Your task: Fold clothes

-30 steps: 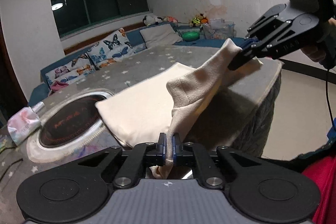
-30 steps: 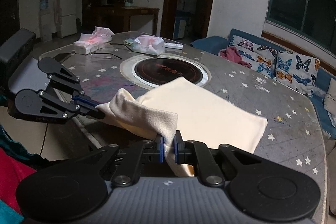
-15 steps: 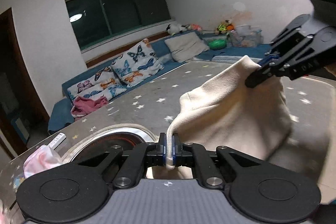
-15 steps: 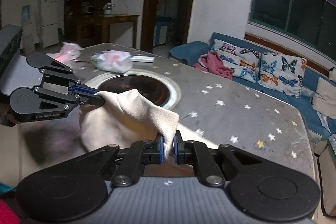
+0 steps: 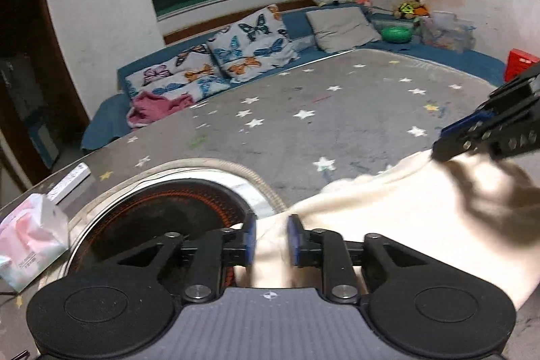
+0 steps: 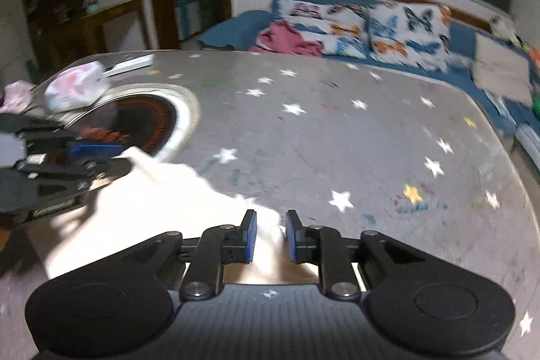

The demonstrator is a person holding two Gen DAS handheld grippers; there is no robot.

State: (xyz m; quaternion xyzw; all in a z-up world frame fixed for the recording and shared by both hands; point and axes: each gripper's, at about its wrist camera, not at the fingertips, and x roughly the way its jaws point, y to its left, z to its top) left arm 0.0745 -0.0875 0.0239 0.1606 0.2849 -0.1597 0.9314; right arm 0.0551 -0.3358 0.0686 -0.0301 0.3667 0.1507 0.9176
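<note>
A: Step in hand: laying down a fold. Cream garment [image 5: 388,225] lies on the star-patterned surface [image 5: 303,130], near edge, just beside the round cooktop [image 5: 162,208].

B: Fingers? Left gripper [image 5: 271,240] has just been opening; cloth sits in the gap, pads look clear of it. Released, I'd judge.

A: Same for the right gripper [image 6: 270,237]: jaws have just been parting, cloth between them, not pinched.

B: Next move, as I read it: draw both back without dragging the hem, then pick fresh corners for another fold.

A: Views differ. Left wrist shows the right gripper's tips at the cloth's far corner and a red box by the sofa. Right wrist shows the doorway, wooden shelving, tissue packs [image 6: 76,85] beyond the cooktop.
</note>
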